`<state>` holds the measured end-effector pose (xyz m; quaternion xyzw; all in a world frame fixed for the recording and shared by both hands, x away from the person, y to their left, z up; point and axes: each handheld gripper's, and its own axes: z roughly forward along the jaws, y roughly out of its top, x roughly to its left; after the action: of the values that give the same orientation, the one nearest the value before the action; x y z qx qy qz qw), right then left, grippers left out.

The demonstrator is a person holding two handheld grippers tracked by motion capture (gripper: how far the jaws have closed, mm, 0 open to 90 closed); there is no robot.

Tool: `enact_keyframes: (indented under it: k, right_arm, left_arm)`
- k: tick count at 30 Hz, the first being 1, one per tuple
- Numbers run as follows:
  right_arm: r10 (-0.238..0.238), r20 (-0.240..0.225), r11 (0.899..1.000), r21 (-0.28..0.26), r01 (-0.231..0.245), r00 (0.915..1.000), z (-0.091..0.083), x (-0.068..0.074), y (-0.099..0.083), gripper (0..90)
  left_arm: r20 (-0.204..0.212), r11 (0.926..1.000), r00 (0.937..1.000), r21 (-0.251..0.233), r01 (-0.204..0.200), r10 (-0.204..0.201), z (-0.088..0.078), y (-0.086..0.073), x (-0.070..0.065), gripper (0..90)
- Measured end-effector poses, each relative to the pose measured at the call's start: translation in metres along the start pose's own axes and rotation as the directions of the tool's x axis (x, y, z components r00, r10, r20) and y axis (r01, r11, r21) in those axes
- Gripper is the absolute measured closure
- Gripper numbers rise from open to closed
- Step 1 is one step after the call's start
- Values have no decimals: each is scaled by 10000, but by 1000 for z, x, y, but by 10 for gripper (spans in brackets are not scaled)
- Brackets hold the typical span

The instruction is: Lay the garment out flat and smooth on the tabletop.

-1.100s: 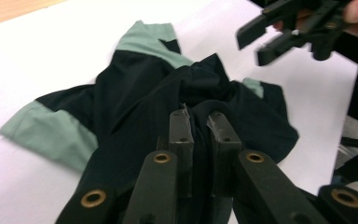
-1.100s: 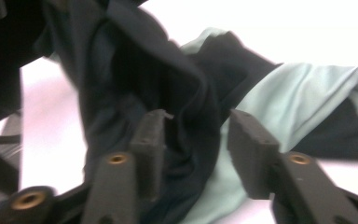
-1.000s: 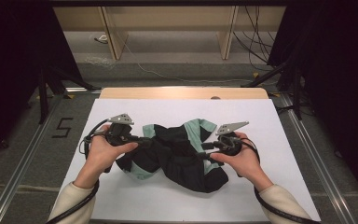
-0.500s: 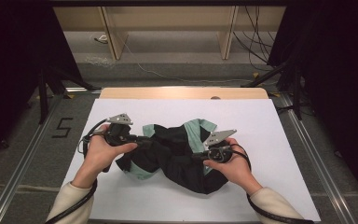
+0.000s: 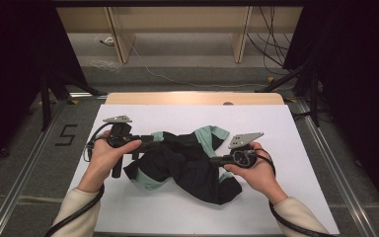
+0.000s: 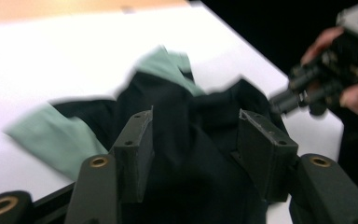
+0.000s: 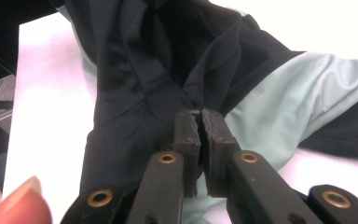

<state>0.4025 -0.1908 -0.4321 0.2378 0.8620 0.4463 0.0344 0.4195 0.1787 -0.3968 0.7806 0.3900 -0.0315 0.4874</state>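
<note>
Lying crumpled mid-tabletop [image 5: 286, 128], the black fabric garment with mint-green panels [image 5: 187, 165] has a fold pinched in the closed right tongs [image 7: 200, 123]. The left tongs [image 6: 193, 149], just opening, stand apart over its cloth without pressing it.

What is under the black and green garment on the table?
The garment lies crumpled on a white sheet covering the table. The sheet shows all around it; whatever sits beneath its folds is hidden. The right gripper pinches its fabric.

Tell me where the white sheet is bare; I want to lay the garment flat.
Bare: the far strip of the white sheet beyond the black and mint garment, and the near strip before it. Crowded: the middle, with the garment.
</note>
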Motion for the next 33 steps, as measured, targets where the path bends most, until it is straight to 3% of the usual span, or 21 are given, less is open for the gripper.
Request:
enact_keyframes:
  k: [3, 5, 10, 12, 14, 21, 24, 31, 33]
  right_arm:
    - [-5, 3, 10000, 64, 5, 10000, 0, 0, 0, 860]
    - [25, 18, 10000, 65, -25, 10000, -1, 0, -1, 860]
    - [103, 7, 9999, 71, -103, 9999, -3, -1, -3, 859]
    - [116, -1, 9999, 34, -116, 9999, -4, -2, -4, 859]
    - [178, -26, 9998, -10, -178, 9998, -5, -2, -5, 860]
    - [343, -86, 9993, -155, -344, 9994, -11, -8, -9, 860]
    - [410, -30, 9988, -282, -410, 9992, -15, -11, -9, 860]
    - [426, 53, 9986, -318, -424, 9991, -17, -9, -9, 860]
    - [389, 79, 9988, -285, -387, 9992, -17, -7, -8, 860]
  left_arm:
    - [307, 9952, 9990, 910, -362, 335, 9, -3, -6, 457]
    - [301, 9859, 9968, 1487, -773, 736, 13, -5, -9, 481]
    - [363, 9753, 9950, 1974, -988, 934, 18, -8, -15, 691]
    - [312, 9756, 9944, 1927, -1054, 1013, 17, -7, -18, 740]
    - [104, 9743, 9895, 1735, -1435, 1439, 15, -4, -21, 756]
    - [-24, 9833, 9857, 703, -1679, 1685, 5, 3, -26, 774]
    - [37, 9805, 9813, 408, -1924, 1924, 4, 5, -29, 776]
    - [141, 9815, 9815, 53, -1912, 1911, 5, 5, -32, 783]
    - [65, 9791, 9794, -266, -2016, 2018, 4, 5, -32, 794]
